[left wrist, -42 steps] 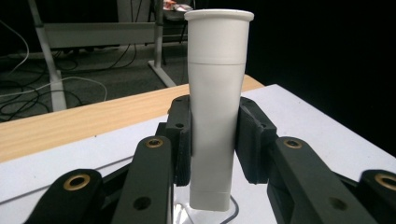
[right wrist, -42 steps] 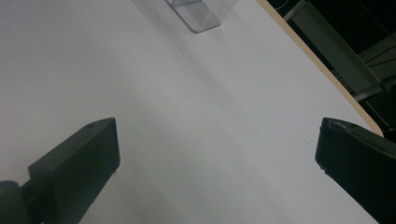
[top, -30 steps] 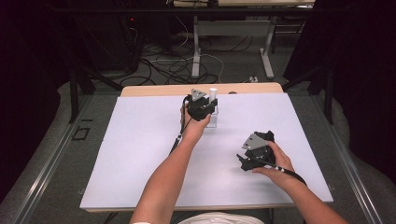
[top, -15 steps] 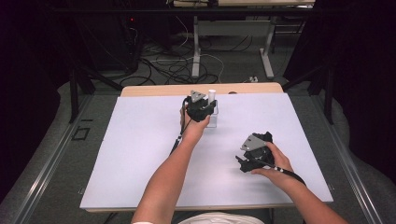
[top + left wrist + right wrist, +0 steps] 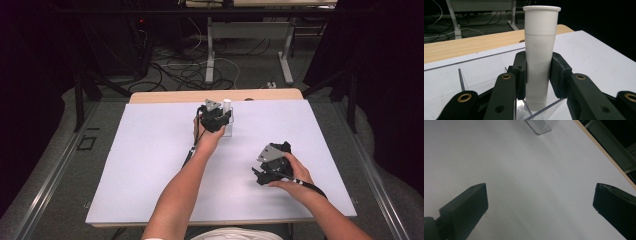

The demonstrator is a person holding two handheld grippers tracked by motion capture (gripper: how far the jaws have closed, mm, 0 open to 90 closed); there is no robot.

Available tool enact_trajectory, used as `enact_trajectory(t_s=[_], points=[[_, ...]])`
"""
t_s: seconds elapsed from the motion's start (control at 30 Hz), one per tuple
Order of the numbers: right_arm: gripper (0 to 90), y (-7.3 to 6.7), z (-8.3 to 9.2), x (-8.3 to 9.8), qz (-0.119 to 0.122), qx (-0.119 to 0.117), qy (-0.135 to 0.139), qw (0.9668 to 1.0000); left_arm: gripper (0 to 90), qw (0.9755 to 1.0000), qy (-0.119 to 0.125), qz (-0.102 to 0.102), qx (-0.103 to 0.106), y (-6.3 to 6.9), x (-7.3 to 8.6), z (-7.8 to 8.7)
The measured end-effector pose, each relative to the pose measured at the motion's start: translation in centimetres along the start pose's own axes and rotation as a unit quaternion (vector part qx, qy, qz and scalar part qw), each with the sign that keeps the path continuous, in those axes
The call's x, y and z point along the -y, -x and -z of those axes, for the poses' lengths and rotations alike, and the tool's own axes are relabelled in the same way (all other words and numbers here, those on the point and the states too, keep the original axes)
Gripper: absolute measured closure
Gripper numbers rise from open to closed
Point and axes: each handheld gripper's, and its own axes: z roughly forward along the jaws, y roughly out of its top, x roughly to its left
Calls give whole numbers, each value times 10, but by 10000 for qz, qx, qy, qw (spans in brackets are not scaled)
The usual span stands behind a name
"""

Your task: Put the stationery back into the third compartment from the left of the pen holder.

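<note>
A white sheet (image 5: 150,165) covers nearly the whole table (image 5: 170,96), leaving a strip of pale wood bare along the far edge. Beyond the table the floor is grey, with a tangle of dark and white cables (image 5: 185,70) lying around the white legs of another desk (image 5: 210,55), and the room around is dark. Near the far middle of the sheet a white tube (image 5: 539,52) stands upright in a clear plastic stand (image 5: 534,110). The left gripper (image 5: 537,75) has its two black jaws pressed against the tube's sides, one on each, around its lower half, so it is closed on the tube; in the high view the same gripper (image 5: 216,119) sits at the end of the outstretched left forearm. The right gripper (image 5: 272,162) is held low over the sheet toward the near right, well apart from the tube. Its jaws stand wide apart with nothing between them, bare white surface below and a corner of the clear stand (image 5: 539,127) farther off
</note>
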Motion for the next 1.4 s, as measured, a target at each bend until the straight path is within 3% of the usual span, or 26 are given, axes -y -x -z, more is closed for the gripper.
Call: enact_trajectory(t_s=[0.33,0.43,0.63,1.03,1.23,1.4], points=[[0,-1,-1,-1,9,-8,-18,10000,687,9998,-188,-14,-28,0,1,2],[0,-1,-1,0,21,17,6,10000,605,9999,-150,-37,-55,1,-1,6],[0,0,-1,0,-33,17,-17,10000,495,9999,-71,-108,-40,-2,-9,20],[0,-1,-1,-2,-44,21,-18,10000,354,9998,92,50,183,-10,-16,49],[0,0,-1,-1,-67,8,-28,10000,268,9998,28,-101,169,-15,-21,72],[0,0,-1,-1,-65,24,-33,10000,254,9996,33,-219,156,-19,-20,92]])
